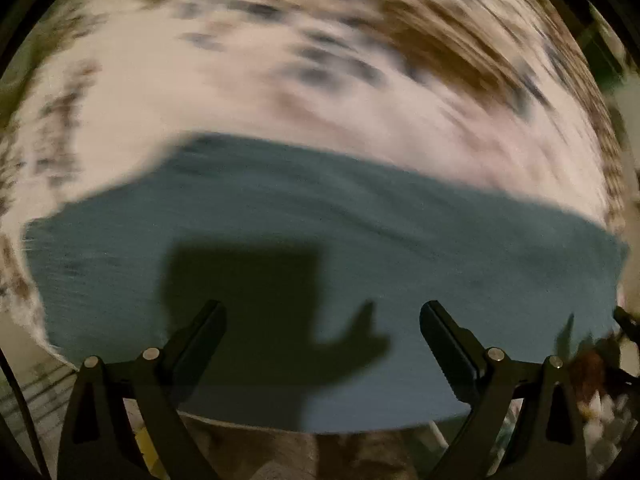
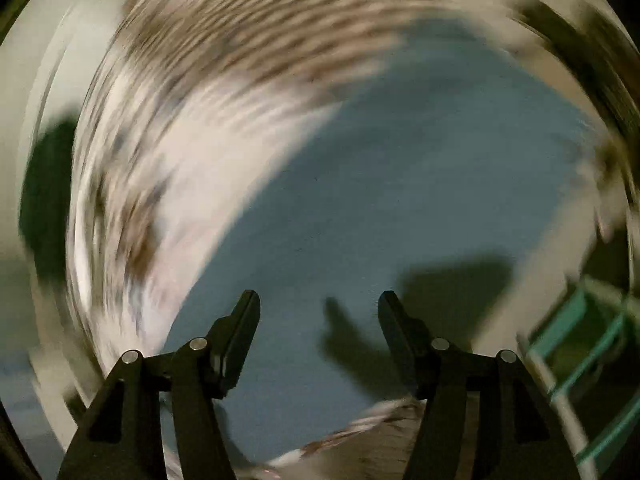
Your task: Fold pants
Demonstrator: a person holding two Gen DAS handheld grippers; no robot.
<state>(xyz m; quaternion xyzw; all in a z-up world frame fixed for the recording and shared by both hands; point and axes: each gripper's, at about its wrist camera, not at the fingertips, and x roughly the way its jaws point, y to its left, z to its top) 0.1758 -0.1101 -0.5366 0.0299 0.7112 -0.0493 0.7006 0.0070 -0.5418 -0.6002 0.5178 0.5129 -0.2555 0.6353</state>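
The teal-blue pants [image 1: 320,232] lie flat on a white bedspread with brown and grey patterns [image 1: 240,80]. Both views are motion-blurred. In the left wrist view my left gripper [image 1: 322,312] is open and empty above the pants, its shadow falling on the cloth. In the right wrist view the pants [image 2: 380,184] stretch from the near centre to the upper right. My right gripper [image 2: 319,300] is open and empty just above them, its shadow on the cloth.
The patterned bedspread [image 2: 160,152] surrounds the pants. A teal-green frame [image 2: 580,340] stands at the lower right edge of the right wrist view. A dark green object [image 2: 44,192] is at the left edge there.
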